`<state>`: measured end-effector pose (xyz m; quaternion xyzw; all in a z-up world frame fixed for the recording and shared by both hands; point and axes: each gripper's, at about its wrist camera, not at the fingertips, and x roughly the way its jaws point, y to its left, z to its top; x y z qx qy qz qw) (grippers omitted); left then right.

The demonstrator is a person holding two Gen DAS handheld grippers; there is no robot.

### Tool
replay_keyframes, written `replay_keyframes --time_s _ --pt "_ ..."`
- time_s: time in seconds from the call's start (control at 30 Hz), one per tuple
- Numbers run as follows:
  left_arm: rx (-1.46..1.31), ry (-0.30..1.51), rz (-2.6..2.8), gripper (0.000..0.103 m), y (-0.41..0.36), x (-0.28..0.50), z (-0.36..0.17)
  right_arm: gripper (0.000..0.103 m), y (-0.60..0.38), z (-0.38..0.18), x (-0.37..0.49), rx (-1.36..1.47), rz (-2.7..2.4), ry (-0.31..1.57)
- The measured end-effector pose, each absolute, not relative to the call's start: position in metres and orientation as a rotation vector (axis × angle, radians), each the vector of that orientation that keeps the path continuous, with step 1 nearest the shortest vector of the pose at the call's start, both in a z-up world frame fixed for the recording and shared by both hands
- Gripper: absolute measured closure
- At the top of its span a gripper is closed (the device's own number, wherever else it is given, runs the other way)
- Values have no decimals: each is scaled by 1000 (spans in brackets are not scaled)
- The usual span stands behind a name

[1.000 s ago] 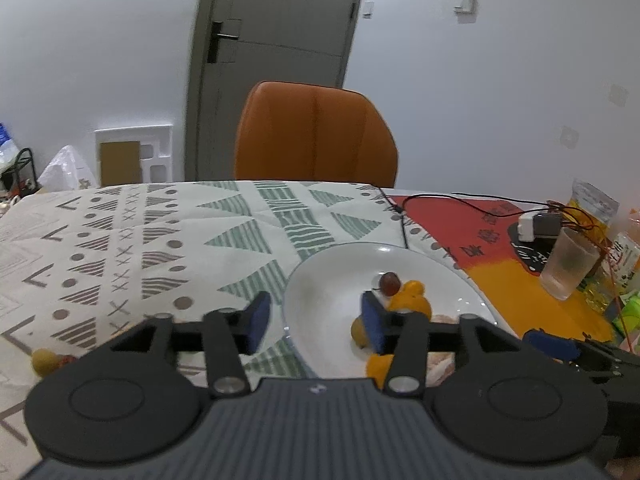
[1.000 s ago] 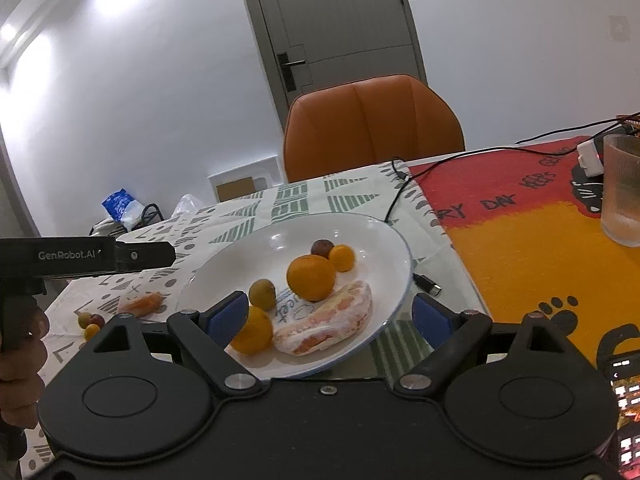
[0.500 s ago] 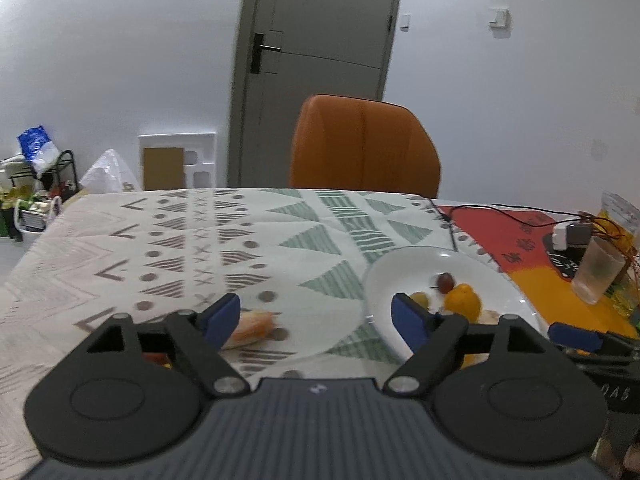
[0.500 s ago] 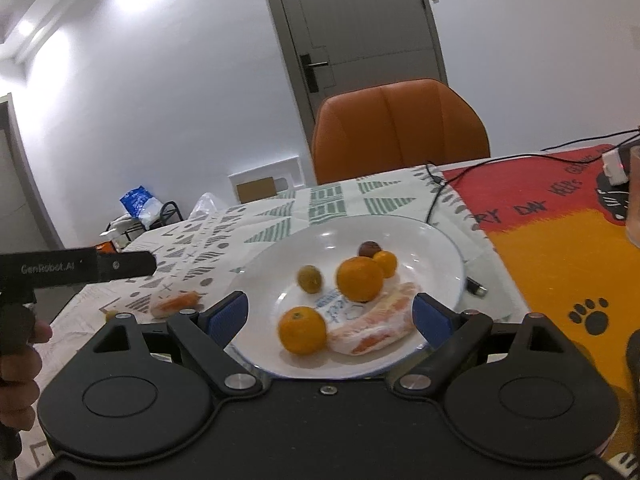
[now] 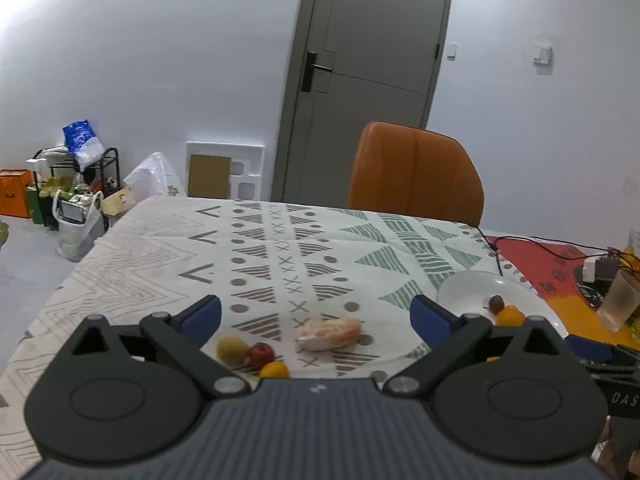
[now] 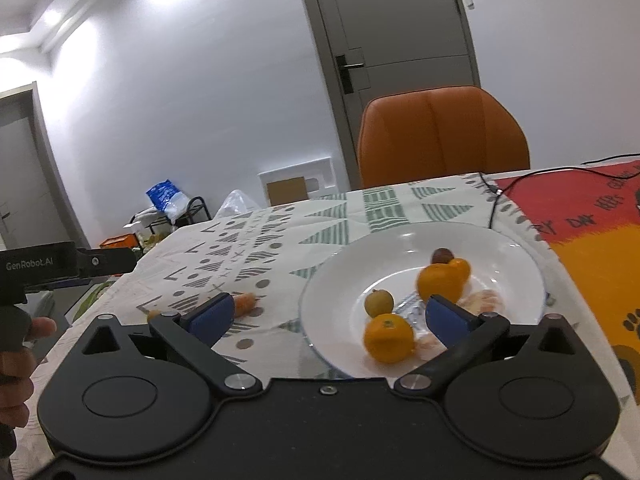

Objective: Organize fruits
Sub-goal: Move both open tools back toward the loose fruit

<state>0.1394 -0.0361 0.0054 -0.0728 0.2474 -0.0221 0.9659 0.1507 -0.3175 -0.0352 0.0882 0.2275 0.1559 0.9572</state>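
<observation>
A white plate (image 6: 328,280) holds two oranges (image 6: 388,338), a small green fruit (image 6: 378,302), a dark red fruit (image 6: 441,256) and a wrapped peeled fruit (image 6: 482,298). My right gripper (image 6: 328,318) is open and empty at the plate's near left rim. My left gripper (image 5: 316,316) is open and empty above the tablecloth. Between its fingers lie a wrapped peeled fruit (image 5: 330,333), a green fruit (image 5: 231,350), a red fruit (image 5: 261,354) and a small orange fruit (image 5: 274,370). The plate (image 5: 464,288) shows at the right in the left wrist view.
An orange chair (image 5: 416,172) stands behind the table. A black cable (image 5: 520,240) runs over the red and orange mat (image 6: 592,236). A plastic cup (image 5: 620,300) stands at the far right. Bags and a rack (image 5: 76,184) sit on the floor at the left.
My left gripper has swung left off the plate and opened wider; loose fruits on the cloth now lie between its fingers. My right gripper has shifted left along the plate.
</observation>
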Motion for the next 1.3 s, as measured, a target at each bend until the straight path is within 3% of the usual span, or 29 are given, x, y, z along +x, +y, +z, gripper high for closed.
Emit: replay_keyframes --time_s 0.77,0.93,1.3 --pt "-185 498 33 6 18 134 -5 0 -266 -33 164 128 404 485" --pt "-198 511 41 17 29 139 -12 2 -252 -35 169 109 429 502" --pt "-235 545 55 34 55 143 -28 19 -215 -46 186 65 502 565"
